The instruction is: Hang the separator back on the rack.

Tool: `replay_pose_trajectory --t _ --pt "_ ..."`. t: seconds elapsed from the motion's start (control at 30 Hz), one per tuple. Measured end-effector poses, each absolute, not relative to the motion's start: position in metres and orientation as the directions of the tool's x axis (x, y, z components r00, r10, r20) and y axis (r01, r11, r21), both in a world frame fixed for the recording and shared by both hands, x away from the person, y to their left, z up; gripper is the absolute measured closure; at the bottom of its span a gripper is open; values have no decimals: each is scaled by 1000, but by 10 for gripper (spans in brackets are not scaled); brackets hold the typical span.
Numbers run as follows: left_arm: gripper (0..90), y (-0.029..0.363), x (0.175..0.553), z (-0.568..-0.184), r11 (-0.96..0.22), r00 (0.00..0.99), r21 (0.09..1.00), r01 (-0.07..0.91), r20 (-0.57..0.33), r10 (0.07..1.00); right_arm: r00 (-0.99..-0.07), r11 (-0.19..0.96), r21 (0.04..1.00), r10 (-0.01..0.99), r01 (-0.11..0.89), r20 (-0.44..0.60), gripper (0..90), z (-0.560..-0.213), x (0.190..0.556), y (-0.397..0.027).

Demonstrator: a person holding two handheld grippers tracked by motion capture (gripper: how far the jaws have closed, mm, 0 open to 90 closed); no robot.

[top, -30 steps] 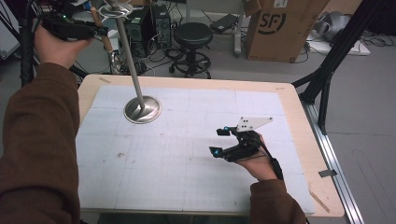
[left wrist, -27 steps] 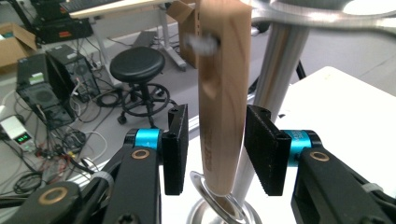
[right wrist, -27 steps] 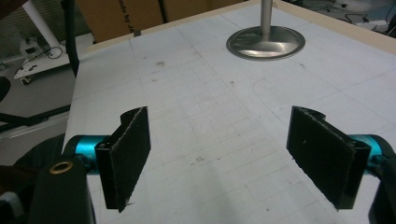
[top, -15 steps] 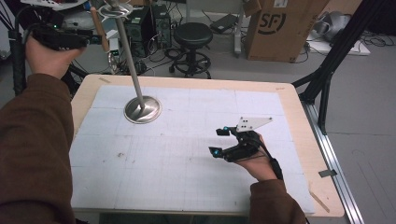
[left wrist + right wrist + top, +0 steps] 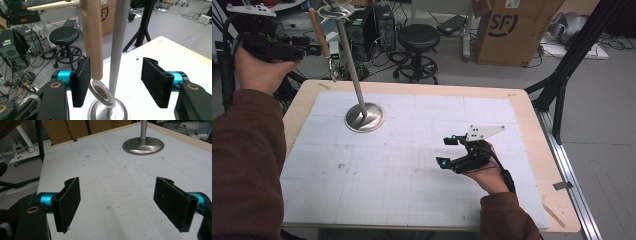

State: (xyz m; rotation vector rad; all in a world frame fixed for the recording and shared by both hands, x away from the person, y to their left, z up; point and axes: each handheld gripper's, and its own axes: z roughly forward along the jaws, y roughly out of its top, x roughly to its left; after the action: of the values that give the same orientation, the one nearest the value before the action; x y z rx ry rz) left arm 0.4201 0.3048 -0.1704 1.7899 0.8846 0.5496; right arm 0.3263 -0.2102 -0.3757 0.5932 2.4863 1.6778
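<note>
1. Grey flooring (image 5: 602, 100) runs beyond the far and right sides of the work area, strewn with cables at the far side.
2. Filling most of the high view, the bench (image 5: 522, 100) has a pale wooden rim and is covered by a white gridded mat (image 5: 412, 160) marked with a few small dark specks.
3. At the far right of the room stands a brown cardboard box (image 5: 512, 30) printed with large letters, with black tripod legs (image 5: 572, 65) slanting down just to its right.
4. A black round stool (image 5: 418, 37) on a spoked base sits behind the far edge of the bench, near the middle; dark computer cases (image 5: 372, 25) stand to its left.
5. On the far left part of the mat stands a metal stand (image 5: 364, 116), a round shiny base with a thin upright pole rising to a small dish at the top.
6. A wooden-handled tool (image 5: 92, 37) hangs beside the pole, its metal ring at the lower end looped around the pole.
7. The left gripper (image 5: 314, 50) is held up off the far left corner of the bench, level with the upper pole; its fingers (image 5: 81, 80) are spread apart, with handle and pole between them, the handle just beside the left one.
8. The right gripper (image 5: 448, 151) rests low over the near right part of the mat, well apart from the stand; its fingers (image 5: 70, 202) are spread wide over bare mat, gripping nothing.
</note>
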Motion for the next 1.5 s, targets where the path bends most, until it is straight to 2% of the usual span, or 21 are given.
replay_pose_trajectory --t 0.13,0.2,0.47,1.07,1.5 --pt "347 306 410 -172 -201 628 930 307 -39 778 -921 323 908 362 268 143 210 -375 326 -211" --pt "287 307 404 -175 -197 619 937 290 -26 785 -922 327 907 359 267 143 210 -376 326 -209" --pt "199 311 384 -186 -170 641 951 259 -38 766 -924 327 908 357 262 138 210 -375 324 -208" --pt "98 297 349 -216 -175 735 965 197 -27 677 -923 324 908 357 267 144 209 -376 326 -207" --pt "72 285 329 -250 -163 787 973 166 -31 617 -923 325 905 354 273 152 208 -377 325 -205"
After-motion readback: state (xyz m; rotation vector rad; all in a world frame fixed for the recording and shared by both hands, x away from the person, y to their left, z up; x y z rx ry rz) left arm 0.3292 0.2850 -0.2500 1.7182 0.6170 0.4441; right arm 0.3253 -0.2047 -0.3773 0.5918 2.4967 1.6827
